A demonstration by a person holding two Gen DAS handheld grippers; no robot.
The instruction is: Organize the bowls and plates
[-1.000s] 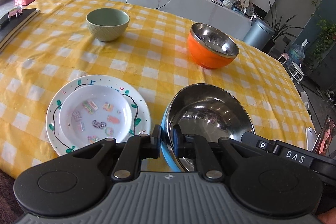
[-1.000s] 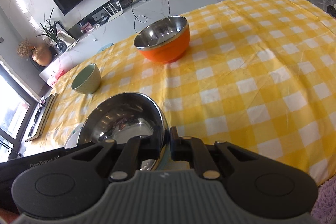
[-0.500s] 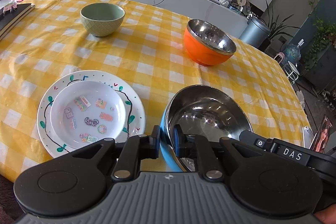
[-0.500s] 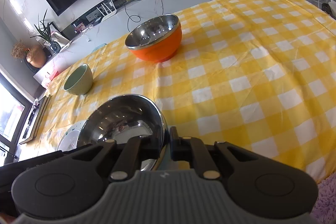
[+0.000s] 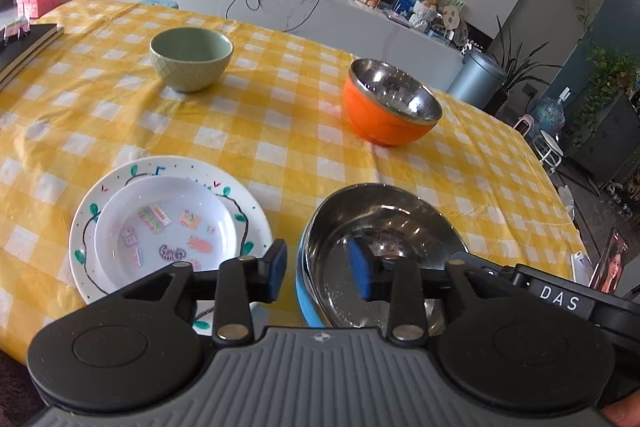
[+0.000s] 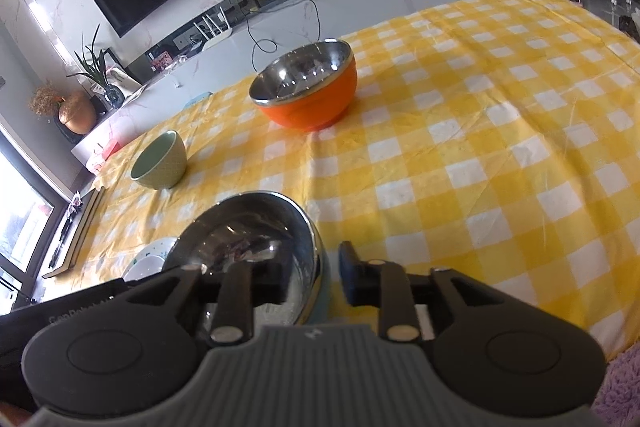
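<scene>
Both grippers, left (image 5: 318,273) and right (image 6: 316,277), have just been opening, jaws now parted astride opposite rims of the steel bowl (image 5: 384,227) at the table's (image 5: 280,131) near edge.

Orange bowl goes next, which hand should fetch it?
Right, probably: the orange bowl lies nearer the right gripper side. Both jaws have just opened off the blue bowl rim.

Two close wrist cameras look down across a checked table (image 5: 304,131), both showing the orange bowl (image 5: 390,107) (image 6: 308,93).
</scene>
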